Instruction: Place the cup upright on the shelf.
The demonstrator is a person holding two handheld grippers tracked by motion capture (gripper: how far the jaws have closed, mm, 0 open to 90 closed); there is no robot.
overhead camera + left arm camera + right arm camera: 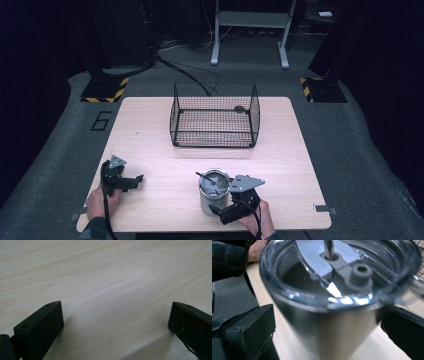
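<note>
Landmark: wire basket (215, 116), black mesh, standing open-topped on the far middle of the light wood table (150, 125).

Steel tumbler (214, 192): upright on the table, well on the near side of the basket and roughly in line with its middle, close to the table's near edge. It carries a clear lid (337, 272) with a grey slider piece. A thin dark straw or stick (206, 177) leans out of the lid, tilted away to the left.

Right gripper (227, 207): just to the near right of the tumbler, held by the person's right hand (260, 220), grey three-cornered plate on top. In the right gripper view its jaws stand wide apart on either side of the tumbler body; gaps show on both sides, so no contact can be confirmed. Jaws are parted, not clamping.

Left gripper (131, 182): near-left of the basket, well apart from the tumbler, held by the left hand (102, 200) low over the table. In the left gripper view its jaws are spread wide, with bare wood grain between them.
</note>
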